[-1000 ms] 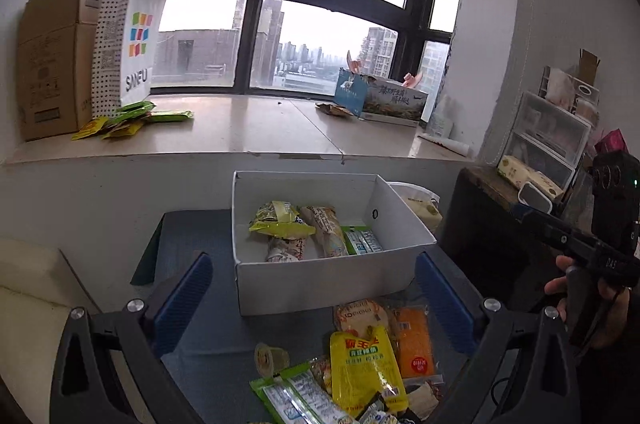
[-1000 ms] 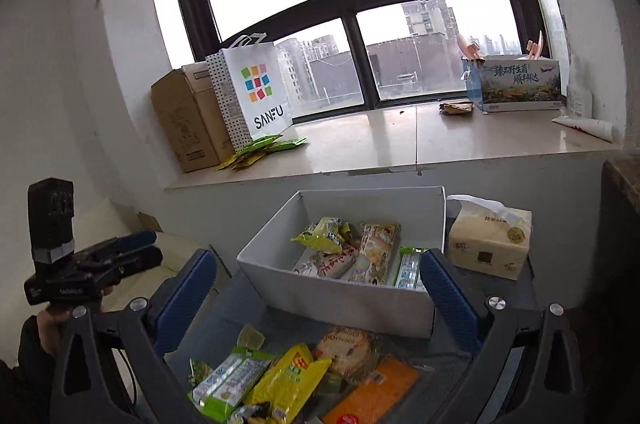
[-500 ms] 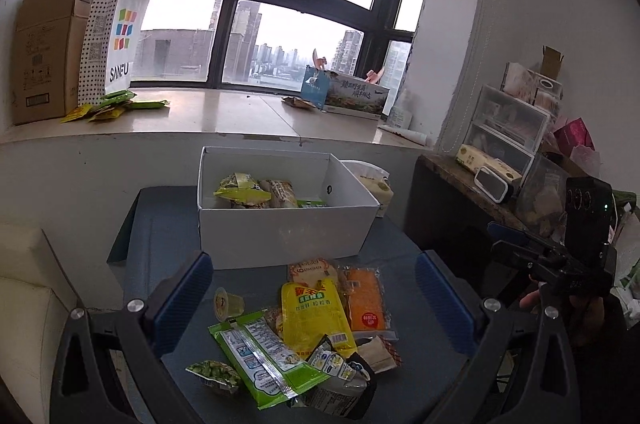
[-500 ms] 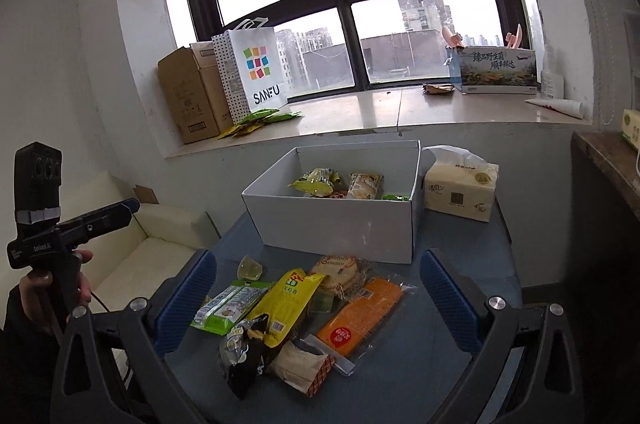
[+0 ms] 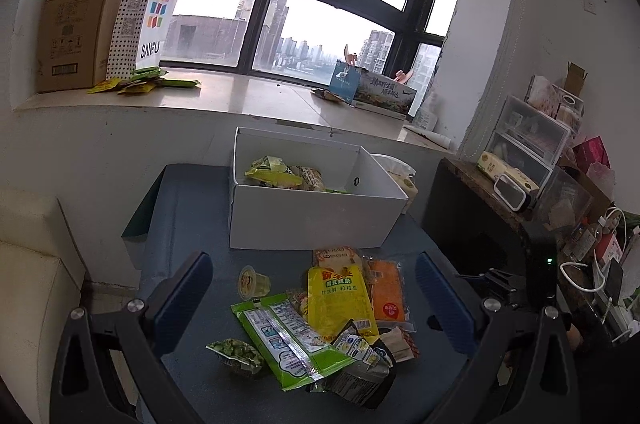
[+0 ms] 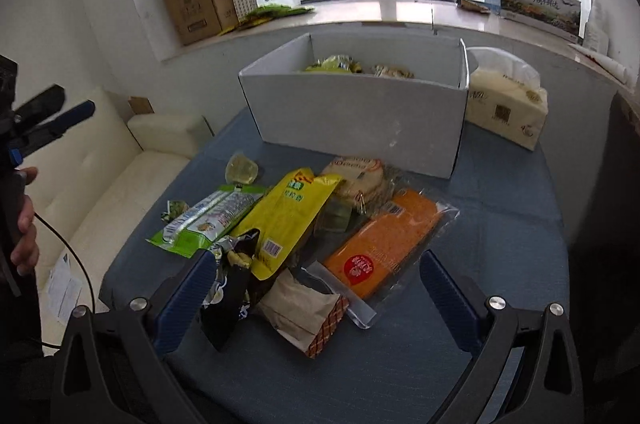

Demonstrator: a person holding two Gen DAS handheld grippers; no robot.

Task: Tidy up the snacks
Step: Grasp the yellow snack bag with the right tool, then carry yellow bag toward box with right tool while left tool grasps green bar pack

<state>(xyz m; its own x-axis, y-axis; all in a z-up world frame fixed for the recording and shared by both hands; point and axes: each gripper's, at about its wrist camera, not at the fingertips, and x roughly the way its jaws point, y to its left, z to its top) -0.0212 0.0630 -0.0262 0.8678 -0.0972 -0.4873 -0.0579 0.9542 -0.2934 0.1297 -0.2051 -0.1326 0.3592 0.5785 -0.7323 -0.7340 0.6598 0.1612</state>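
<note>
A white box (image 5: 308, 220) (image 6: 356, 116) stands on the blue table (image 6: 500, 208) with a few snack packs inside. In front of it lies a pile of snacks: a yellow pouch (image 5: 340, 300) (image 6: 288, 216), an orange pack (image 5: 386, 290) (image 6: 384, 240), a green-and-white pack (image 5: 284, 340) (image 6: 208, 220), a jelly cup (image 5: 253, 282) (image 6: 241, 171), a brown-wrapped pastry (image 6: 300, 308) and a dark bag (image 6: 232, 288). My left gripper (image 5: 316, 300) is open and empty above the pile. My right gripper (image 6: 316, 300) is open and empty, low over the pastry and orange pack.
A tissue pack (image 6: 506, 108) sits right of the box. A cream sofa (image 6: 100, 180) lies left of the table. The windowsill holds a cardboard box (image 5: 76, 24), a SANFU bag (image 5: 148, 16) and green packets. Shelves and drawers (image 5: 528, 140) stand at the right.
Both grippers have drawn back from the box and lowered toward the snack pile. The right gripper has come much closer to the table. Both stay open and empty.
</note>
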